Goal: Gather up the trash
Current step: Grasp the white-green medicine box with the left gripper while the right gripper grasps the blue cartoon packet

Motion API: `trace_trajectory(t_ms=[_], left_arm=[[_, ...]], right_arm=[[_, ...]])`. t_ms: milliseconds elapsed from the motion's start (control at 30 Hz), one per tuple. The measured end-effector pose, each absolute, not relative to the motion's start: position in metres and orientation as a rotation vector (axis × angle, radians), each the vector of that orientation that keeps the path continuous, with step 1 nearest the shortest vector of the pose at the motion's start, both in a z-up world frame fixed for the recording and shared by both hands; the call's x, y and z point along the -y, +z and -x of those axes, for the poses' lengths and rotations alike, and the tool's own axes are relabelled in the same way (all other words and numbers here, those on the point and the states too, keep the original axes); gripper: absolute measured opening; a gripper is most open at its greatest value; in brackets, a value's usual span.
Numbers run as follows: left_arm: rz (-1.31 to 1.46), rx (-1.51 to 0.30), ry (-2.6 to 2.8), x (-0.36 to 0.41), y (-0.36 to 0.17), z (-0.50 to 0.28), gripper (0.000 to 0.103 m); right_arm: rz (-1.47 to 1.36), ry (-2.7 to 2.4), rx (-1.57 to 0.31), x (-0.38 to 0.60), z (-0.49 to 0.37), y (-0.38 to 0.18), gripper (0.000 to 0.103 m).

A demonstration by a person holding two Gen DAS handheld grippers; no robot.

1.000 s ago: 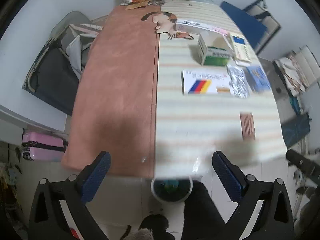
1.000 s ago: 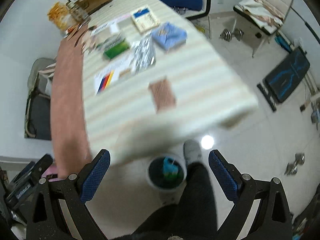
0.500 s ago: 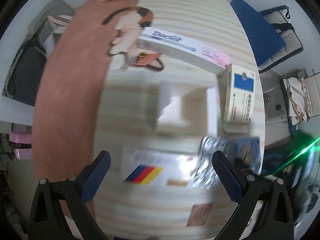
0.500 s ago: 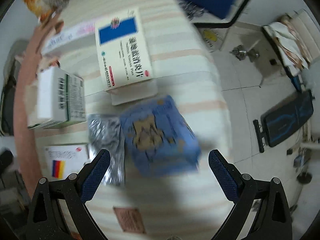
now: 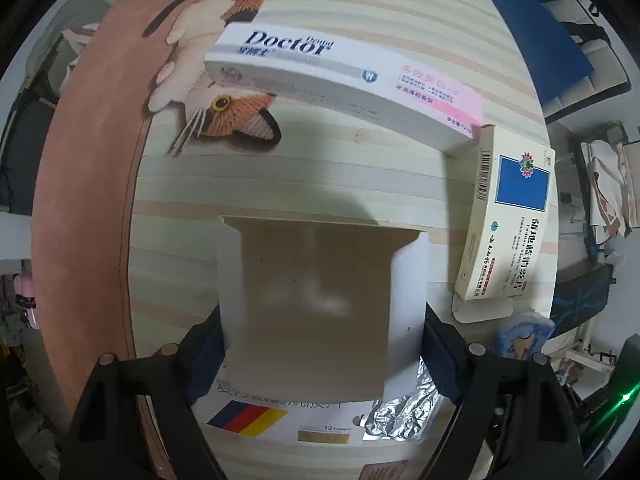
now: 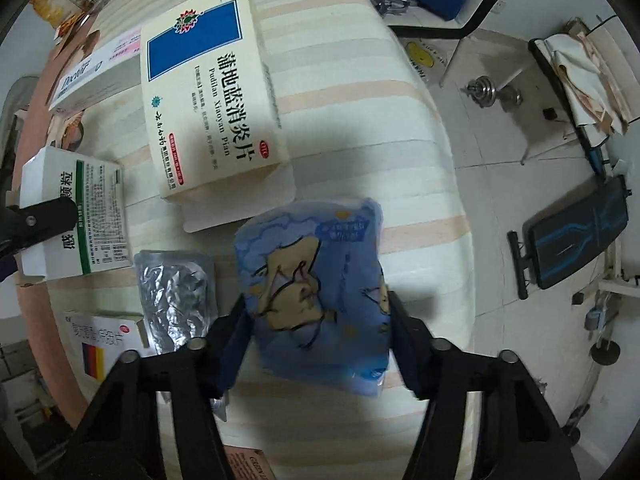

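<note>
While left claw point(image 5: 322, 344) grips open box point(image 5: 320, 304) — right claw point(image 6: 320, 336) clamps blue pouch point(image 6: 320, 300).

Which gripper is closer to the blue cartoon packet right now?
Right. The right gripper has its fingers on either side of the blue cartoon packet. The left gripper is around the white and green box, beyond the foil pack.

Both grippers, wide open above the table edge and bin a second earlier, are now closing down at the table's far end: the left gripper point(image 5: 322, 344) is clamping the open white-and-green box point(image 5: 320, 304), while the right gripper point(image 6: 320, 344) is pinching the blue cartoon-printed packet point(image 6: 316, 300), both filling the views.
</note>
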State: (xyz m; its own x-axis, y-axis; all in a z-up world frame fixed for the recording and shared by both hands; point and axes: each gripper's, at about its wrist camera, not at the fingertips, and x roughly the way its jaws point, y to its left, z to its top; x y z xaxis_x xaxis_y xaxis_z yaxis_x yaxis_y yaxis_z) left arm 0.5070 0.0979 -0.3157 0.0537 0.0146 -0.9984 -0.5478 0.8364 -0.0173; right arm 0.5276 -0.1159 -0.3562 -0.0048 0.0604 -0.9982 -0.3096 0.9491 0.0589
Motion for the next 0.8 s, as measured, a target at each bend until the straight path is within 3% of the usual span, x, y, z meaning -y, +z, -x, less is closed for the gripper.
trace_trajectory(t_ms=[467,800], left_arm=[[0.321,-1.326,0.5,-0.074,-0.258,-0.46,0.083],[0.326,-1.233,0.497,-0.064,-0.215,-0.374,0.083]], right_arm=[[0.215,0.334,-1.437,0.115,-0.505,-0.32,0.043],[0.194,0.403,-1.345,0.117,-0.436,-0.265,0.042]])
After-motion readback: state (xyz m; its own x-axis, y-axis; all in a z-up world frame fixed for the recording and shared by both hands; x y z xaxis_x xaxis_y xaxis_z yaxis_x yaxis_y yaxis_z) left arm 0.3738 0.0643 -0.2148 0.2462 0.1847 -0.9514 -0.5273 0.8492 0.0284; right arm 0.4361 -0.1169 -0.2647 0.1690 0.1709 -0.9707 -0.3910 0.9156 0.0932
